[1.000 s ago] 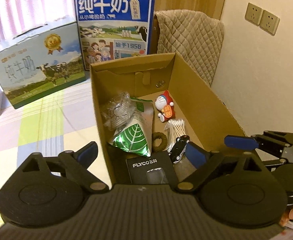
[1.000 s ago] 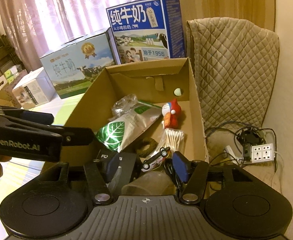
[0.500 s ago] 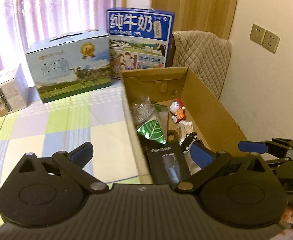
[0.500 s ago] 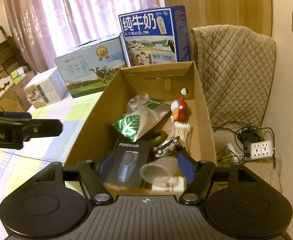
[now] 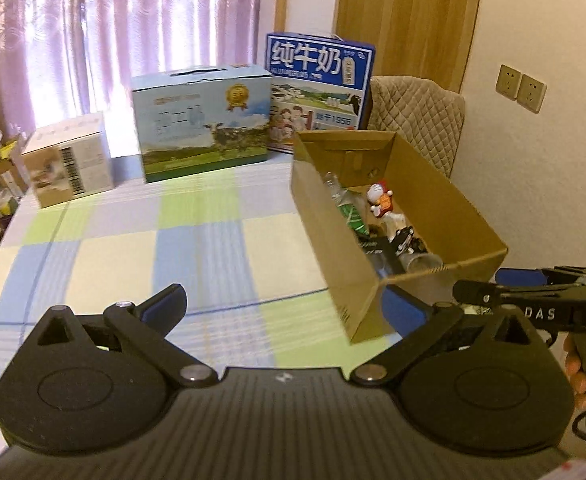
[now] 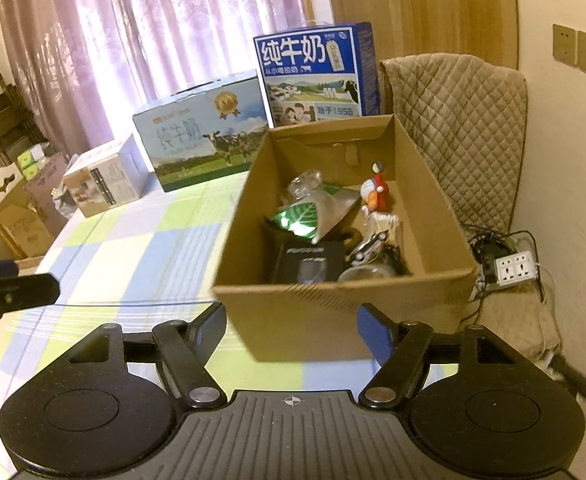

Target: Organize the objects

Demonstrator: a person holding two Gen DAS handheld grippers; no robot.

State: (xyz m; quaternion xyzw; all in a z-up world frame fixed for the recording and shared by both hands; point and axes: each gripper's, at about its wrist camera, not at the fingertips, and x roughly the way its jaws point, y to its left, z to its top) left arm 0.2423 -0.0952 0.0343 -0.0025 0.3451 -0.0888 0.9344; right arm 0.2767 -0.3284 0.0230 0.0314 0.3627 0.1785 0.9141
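Checked surface (image 5: 197,248), curtains behind | cardboard box (image 6: 333,308) seen centre frame, filled, judged light but floppy-walled, best gripped at its rim | left gripper (image 5: 281,312), right gripper (image 6: 293,332): fingers spread, nothing held.

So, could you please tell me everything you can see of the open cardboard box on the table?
The cardboard box is plain brown corrugated card, rectangular and open-topped, its flaps apparently folded down inside. It stands upright at the right edge of the checked tablecloth, beside the quilted chair. Inside lie a green leaf-printed pouch, a black Flyco box, a toy car, cotton swabs, a clear cup and a red-and-white figurine. Neither gripper touches it.
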